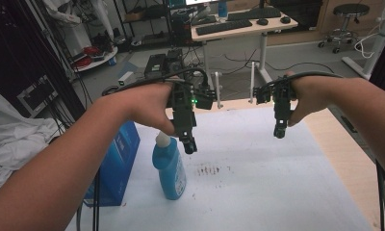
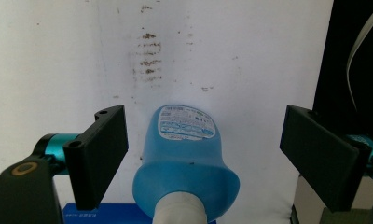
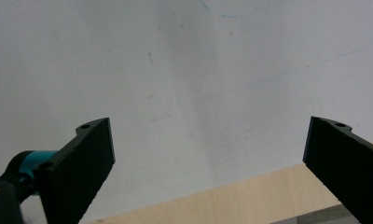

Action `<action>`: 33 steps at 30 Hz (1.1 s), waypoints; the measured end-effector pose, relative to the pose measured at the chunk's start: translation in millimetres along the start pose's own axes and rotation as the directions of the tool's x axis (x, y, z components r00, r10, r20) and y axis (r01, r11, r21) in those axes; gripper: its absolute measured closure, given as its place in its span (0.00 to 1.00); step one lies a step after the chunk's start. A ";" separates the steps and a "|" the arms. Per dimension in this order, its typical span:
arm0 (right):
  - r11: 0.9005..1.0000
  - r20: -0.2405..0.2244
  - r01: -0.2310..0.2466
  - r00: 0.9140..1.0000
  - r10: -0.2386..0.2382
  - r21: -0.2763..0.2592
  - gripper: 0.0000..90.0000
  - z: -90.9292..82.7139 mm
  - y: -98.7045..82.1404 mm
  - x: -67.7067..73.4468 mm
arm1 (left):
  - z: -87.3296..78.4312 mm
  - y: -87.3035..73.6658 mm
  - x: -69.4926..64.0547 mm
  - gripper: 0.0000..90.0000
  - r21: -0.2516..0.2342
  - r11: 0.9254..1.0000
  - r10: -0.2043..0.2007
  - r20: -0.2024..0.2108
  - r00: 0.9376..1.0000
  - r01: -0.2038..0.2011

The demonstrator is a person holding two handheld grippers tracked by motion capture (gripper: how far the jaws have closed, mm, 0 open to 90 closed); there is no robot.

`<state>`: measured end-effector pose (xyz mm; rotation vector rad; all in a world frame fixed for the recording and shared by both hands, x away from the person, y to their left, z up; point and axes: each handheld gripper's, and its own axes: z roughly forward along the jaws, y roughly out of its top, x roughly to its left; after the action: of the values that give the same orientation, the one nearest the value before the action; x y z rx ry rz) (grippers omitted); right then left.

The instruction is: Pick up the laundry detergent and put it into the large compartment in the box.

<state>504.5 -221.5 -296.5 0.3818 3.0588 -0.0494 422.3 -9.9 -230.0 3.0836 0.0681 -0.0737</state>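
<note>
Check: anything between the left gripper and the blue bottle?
Nothing visible. The left gripper hangs open right above the blue bottle; its jaws stand wide on either side of the white cap, with free gaps on both sides.

We see a grey floor [image 1: 296, 53] strewn with cables behind the table. A desk [image 1: 238, 30] with two keyboards [image 1: 224, 26] stands at the back, a stool [image 1: 344, 19] right of it, dark racks [image 1: 17, 57] along the left.

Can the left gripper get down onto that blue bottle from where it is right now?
Probably yes. The left gripper hangs open right above the blue bottle, jaws either side of its white cap, with nothing between them.
</note>
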 end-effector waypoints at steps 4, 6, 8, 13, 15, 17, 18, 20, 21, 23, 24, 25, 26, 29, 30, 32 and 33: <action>1.000 0.002 0.002 1.000 -0.003 0.005 0.01 0.0 -1.0 2.4 | 2.8 3.8 -2.0 0.17 -0.012 1.000 0.008 0.002 1.000 -0.008; 1.000 0.001 0.005 1.000 -0.005 0.009 0.01 -0.3 -1.5 2.4 | 5.5 4.4 -3.6 0.17 -0.009 1.000 0.008 0.004 1.000 -0.008; 1.000 0.002 0.003 1.000 -0.003 0.007 0.01 -0.5 -1.7 2.6 | 6.9 4.4 -4.4 0.17 -0.001 1.000 0.008 0.006 1.000 -0.008; 1.000 0.004 0.000 1.000 0.000 -0.002 0.01 -3.1 -2.6 3.4 | 3.9 3.4 -5.8 0.17 -0.032 0.999 -0.028 0.016 0.999 0.028; 1.000 0.005 0.004 1.000 -0.004 0.002 0.01 -3.2 -3.0 2.9 | 3.3 3.5 -5.8 0.17 -0.037 0.998 -0.041 0.015 0.999 0.041; 1.000 0.010 -0.002 1.000 0.002 0.008 0.01 -2.9 -2.7 4.0 | 0.9 3.4 -5.8 0.17 -0.046 0.996 -0.080 0.024 0.997 0.081; 1.000 0.010 -0.002 1.000 0.002 0.008 0.01 -2.9 -2.7 4.0 | 0.9 3.4 -5.8 0.17 -0.046 0.996 -0.080 0.024 0.997 0.081; 1.000 0.008 -0.003 1.000 0.003 0.006 0.01 -2.9 -1.6 5.4 | -2.8 3.2 -6.0 0.17 -0.045 0.992 -0.117 0.013 0.993 0.118; 1.000 0.008 -0.003 1.000 0.003 0.006 0.01 -2.9 -1.6 5.4 | -2.8 3.2 -6.0 0.17 -0.045 0.992 -0.117 0.013 0.993 0.118; 1.000 0.010 0.000 1.000 0.000 0.003 0.01 -3.0 -1.3 5.3 | -5.0 3.4 -6.1 0.17 -0.043 0.989 -0.141 -0.003 0.990 0.141; 1.000 0.010 0.003 1.000 -0.003 0.002 0.01 -3.3 -0.9 5.0 | -8.3 3.3 -6.4 0.17 -0.043 0.986 -0.164 -0.008 0.986 0.164; 1.000 0.013 0.005 1.000 -0.005 0.007 0.01 -2.5 -0.2 5.1 | -12.6 3.1 -6.6 0.17 -0.051 0.978 -0.202 -0.010 0.979 0.201; 1.000 0.016 0.010 1.000 -0.010 0.010 0.01 -2.3 -0.2 4.8 | -12.6 3.1 -6.6 0.17 -0.051 0.978 -0.202 -0.010 0.979 0.201; 1.000 0.017 0.011 1.000 -0.011 0.011 0.01 -2.1 -0.1 4.5 | -20.1 2.1 -6.7 0.17 -0.082 0.958 -0.274 0.005 0.962 0.273; 1.000 0.020 0.009 1.000 -0.009 0.012 0.01 -1.3 0.2 4.4 | -22.4 1.5 -6.7 0.17 -0.095 0.948 -0.306 0.009 0.952 0.305; 1.000 0.020 0.008 1.000 -0.008 0.015 0.01 -0.9 0.4 4.6 | -26.8 -0.6 -6.5 0.17 -0.113 0.924 -0.365 0.013 0.931 0.364; 1.000 0.020 0.003 1.000 -0.004 0.018 0.01 -0.7 0.8 5.1 | -28.8 -2.1 -6.3 0.17 -0.121 0.913 -0.391 0.012 0.920 0.389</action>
<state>499.7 -219.4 -296.1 0.3746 3.0409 -0.0807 417.3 -6.4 -201.1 2.8997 0.6644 -0.0634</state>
